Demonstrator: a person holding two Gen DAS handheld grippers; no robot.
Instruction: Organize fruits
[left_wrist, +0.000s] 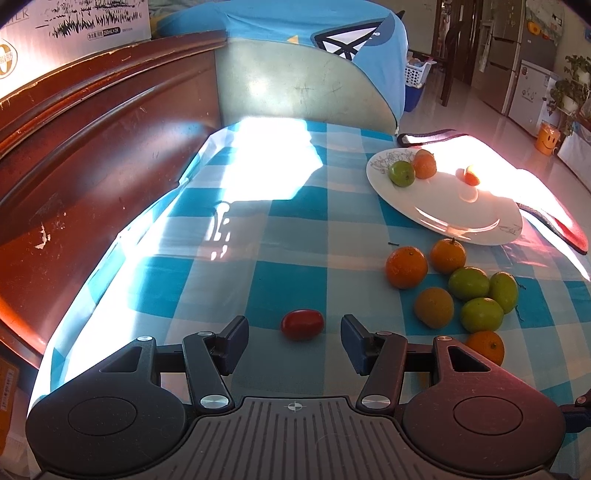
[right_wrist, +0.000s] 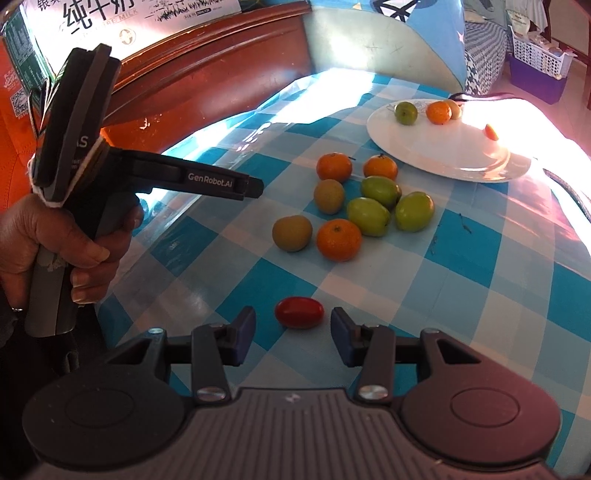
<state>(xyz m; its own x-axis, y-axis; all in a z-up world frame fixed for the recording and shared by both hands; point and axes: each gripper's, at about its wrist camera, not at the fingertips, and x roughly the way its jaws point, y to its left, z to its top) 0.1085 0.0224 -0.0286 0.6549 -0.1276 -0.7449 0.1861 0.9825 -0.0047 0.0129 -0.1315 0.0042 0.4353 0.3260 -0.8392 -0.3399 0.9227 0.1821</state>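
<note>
A: What did the left wrist view show?

B: The left gripper (left_wrist: 294, 334) had its fingers (left_wrist: 232, 341) spread apart, holding nothing. A red grape tomato (left_wrist: 302, 324) lay on the checked cloth of the desk (left_wrist: 236, 258), just ahead of the gap between them, touching neither. Its long axis ran crosswise to the fingers, left to right, one end tilted slightly away.

A: And the other fruit?

B: A cluster (left_wrist: 461, 291) of oranges, green fruits and a brownish one sat to the right on the cloth, well apart from the tomato. Beyond it stood a white plate (left_wrist: 461, 218) with a green fruit (left_wrist: 402, 172), an orange (left_wrist: 424, 165) and a small red piece (left_wrist: 471, 176) in strong sunlight.

A: The right wrist view?

B: The right gripper (right_wrist: 293, 330) also had its fingers (right_wrist: 345, 341) wide apart and empty. The same tomato (right_wrist: 299, 312) lay just ahead of the gap, long axis again crosswise, level on the cloth. The left gripper's body (right_wrist: 110, 173) showed at the left edge, gripped by the person's left hand (right_wrist: 55, 240); its fingers could not be seen there. The cluster (right_wrist: 354, 206) lay farther up the cloth, and the plate (right_wrist: 447, 155) beyond it to the right.
</note>
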